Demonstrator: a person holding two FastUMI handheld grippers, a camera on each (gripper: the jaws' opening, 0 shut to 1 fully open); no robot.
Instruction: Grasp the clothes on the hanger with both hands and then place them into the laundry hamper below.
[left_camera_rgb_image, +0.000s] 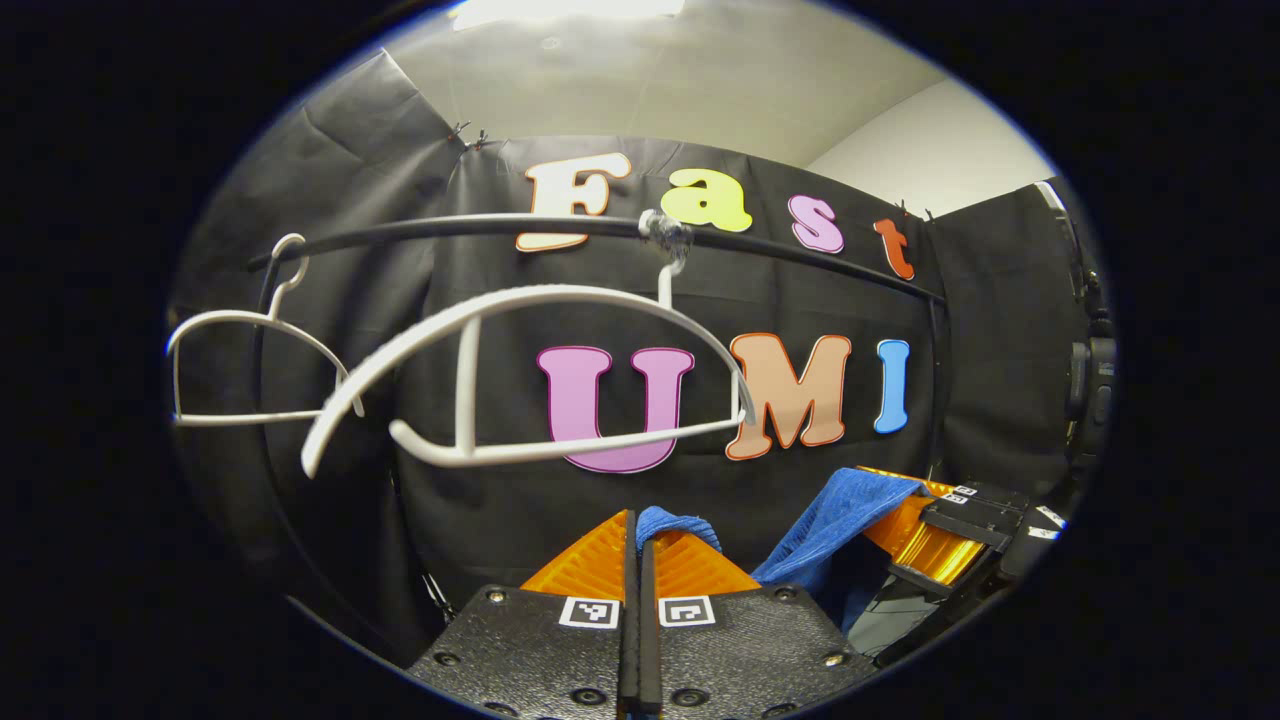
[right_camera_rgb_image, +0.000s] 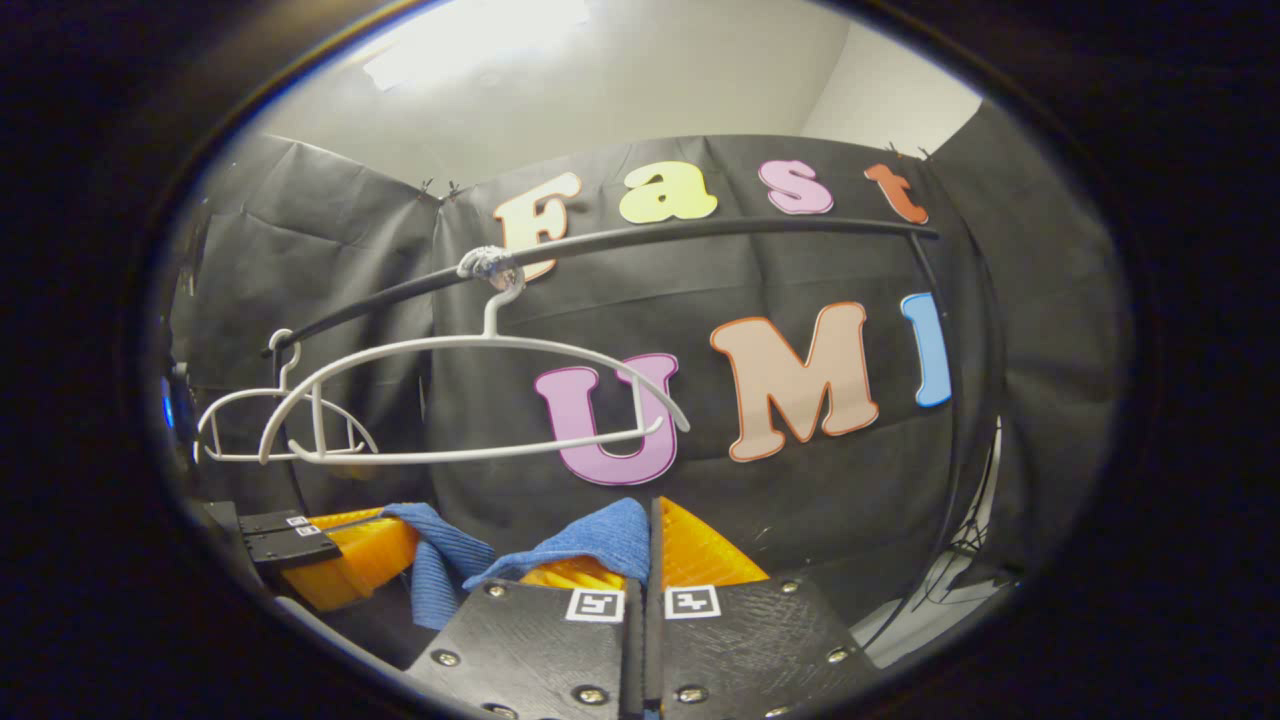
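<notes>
A: Left first. Far hanger (left_camera_rgb_image: 255, 365) at the rail's (left_camera_rgb_image: 450, 228) end, bare. Near hanger (left_camera_rgb_image: 540, 375) beside it, also bare and tilted.

B: And the garment?

A: The blue cloth (left_camera_rgb_image: 835, 520) is off the hanger, slung between the two tools below the rail. Left gripper (left_camera_rgb_image: 638, 560): orange fingers pressed together, a tuft of blue pinched at the tips. Right gripper (right_camera_rgb_image: 650, 545): jaws closed too, cloth bunched against its left finger.

B: Hamper?

A: Not in sight from here; below, presumably.

B: Advice for the lowering?

A: Keep both pinches firm, hands level and apart, descend together, release only once the cloth is inside.
</notes>
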